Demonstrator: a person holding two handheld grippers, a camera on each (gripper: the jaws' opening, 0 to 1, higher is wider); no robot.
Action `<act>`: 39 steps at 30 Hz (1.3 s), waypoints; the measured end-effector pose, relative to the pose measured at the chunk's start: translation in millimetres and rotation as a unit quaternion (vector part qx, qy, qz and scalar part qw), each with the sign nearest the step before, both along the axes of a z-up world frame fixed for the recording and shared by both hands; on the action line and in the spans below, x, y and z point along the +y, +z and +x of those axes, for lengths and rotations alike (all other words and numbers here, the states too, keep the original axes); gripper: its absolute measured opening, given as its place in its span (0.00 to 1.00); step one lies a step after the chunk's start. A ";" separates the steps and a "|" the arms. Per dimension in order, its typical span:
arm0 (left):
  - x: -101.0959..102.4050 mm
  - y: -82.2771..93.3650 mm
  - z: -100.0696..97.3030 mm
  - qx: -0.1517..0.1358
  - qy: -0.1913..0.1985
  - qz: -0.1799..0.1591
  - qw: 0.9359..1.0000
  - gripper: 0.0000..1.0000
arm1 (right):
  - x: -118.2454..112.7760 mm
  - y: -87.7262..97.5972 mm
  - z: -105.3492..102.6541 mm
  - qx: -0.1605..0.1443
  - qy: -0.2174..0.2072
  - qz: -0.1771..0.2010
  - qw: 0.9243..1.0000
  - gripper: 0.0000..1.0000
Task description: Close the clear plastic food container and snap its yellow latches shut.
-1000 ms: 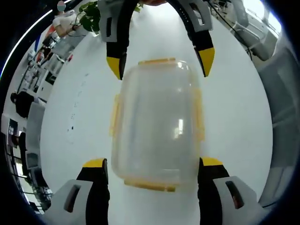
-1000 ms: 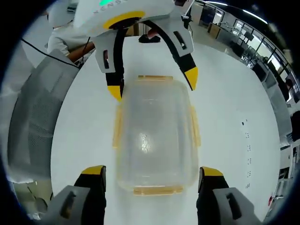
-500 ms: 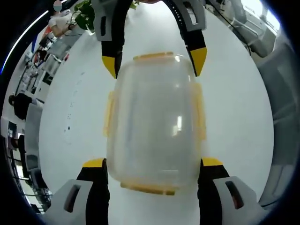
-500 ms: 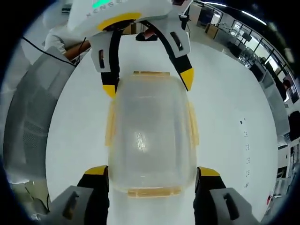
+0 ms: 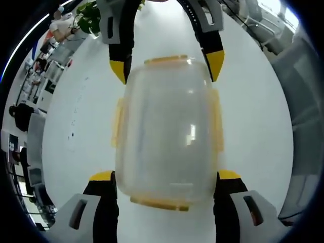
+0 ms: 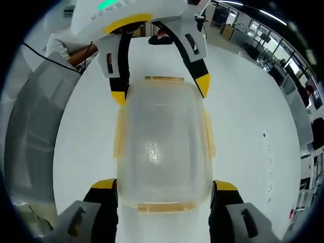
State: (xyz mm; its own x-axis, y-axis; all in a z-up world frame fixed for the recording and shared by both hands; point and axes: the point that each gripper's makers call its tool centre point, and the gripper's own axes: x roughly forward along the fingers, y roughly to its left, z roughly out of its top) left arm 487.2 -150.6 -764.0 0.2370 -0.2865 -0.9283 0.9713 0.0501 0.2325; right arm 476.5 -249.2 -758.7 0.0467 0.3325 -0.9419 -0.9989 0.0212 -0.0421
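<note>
You've got the box [image 5: 167,131] lying on the white table [image 5: 253,121], lid on, bracketed end to end. Left gripper [image 5: 165,177] straddles the near end, jaws spread wide at 7 and 5 o'clock w/ the box between; can't tell if the pads touch. Right gripper [image 5: 166,63] does the same at 12 o'clock, tips beside the corners. That opposed hold prob. stops it sliding. Side latches [image 6: 208,134] at 3 and 9 look splayed out, so not snapped yet, I'd judge.
</note>
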 end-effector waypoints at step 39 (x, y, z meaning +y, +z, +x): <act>57.5 -0.1 14.0 -0.003 0.010 -0.004 1.000 0.75 | 58.2 0.5 14.8 -0.001 0.005 -0.003 1.000 0.73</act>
State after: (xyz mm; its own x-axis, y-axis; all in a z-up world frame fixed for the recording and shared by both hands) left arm 501.3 -93.1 -764.1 0.2475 -0.2892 -0.9247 0.9689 0.0714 0.2369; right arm 491.3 -191.0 -758.1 0.0447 0.3265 -0.9441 -0.9990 0.0110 -0.0435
